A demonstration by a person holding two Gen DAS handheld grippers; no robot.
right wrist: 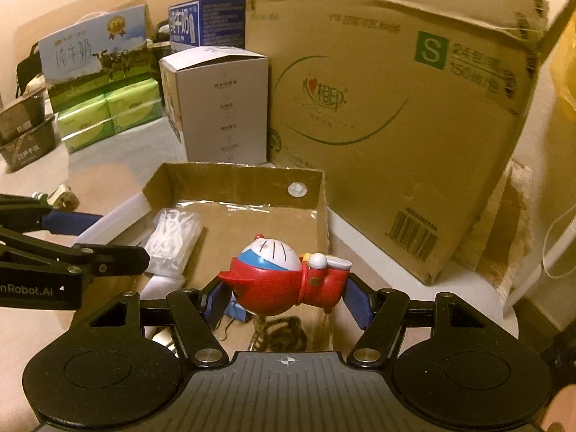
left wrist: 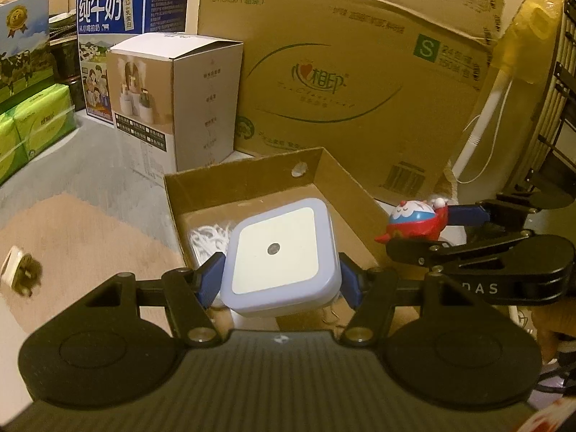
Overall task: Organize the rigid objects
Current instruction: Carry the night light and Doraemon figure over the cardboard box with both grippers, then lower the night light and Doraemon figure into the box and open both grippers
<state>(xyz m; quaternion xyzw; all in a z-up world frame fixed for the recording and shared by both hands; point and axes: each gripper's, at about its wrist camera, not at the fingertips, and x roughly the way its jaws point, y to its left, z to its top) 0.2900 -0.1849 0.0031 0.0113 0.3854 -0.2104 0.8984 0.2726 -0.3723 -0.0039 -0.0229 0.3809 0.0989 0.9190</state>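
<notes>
Left gripper (left wrist: 280, 280): blue pads clamped on both sides of a square night light (left wrist: 279, 257), white face with a lilac rim and a small dark sensor dot at centre; held at frame centre, over the near left part of the open shallow cardboard box (left wrist: 248, 180). Right gripper (right wrist: 288, 297): jaws clamped on a red-and-blue cat figurine (right wrist: 279, 280), lying sideways between the pads, at frame centre over the near part of the same box (right wrist: 237, 178). In the left wrist view the right gripper (left wrist: 421, 228) enters from the right edge with the figurine (left wrist: 417, 221) just past the box's right wall. Inside the box, left side: a clear bag of white floss picks (right wrist: 174, 241); a dark chain-like item sits under the figurine, too blurred to identify. A white plug adapter (left wrist: 19, 270) lies on the floor at the left edge of the left wrist view, well apart from the box. Behind the box: a white product carton (left wrist: 180, 97), a large brown shipping carton (left wrist: 360, 72), a blue milk carton (left wrist: 133, 3) in the upper left, green tissue packs (left wrist: 32, 122) at far left.
</notes>
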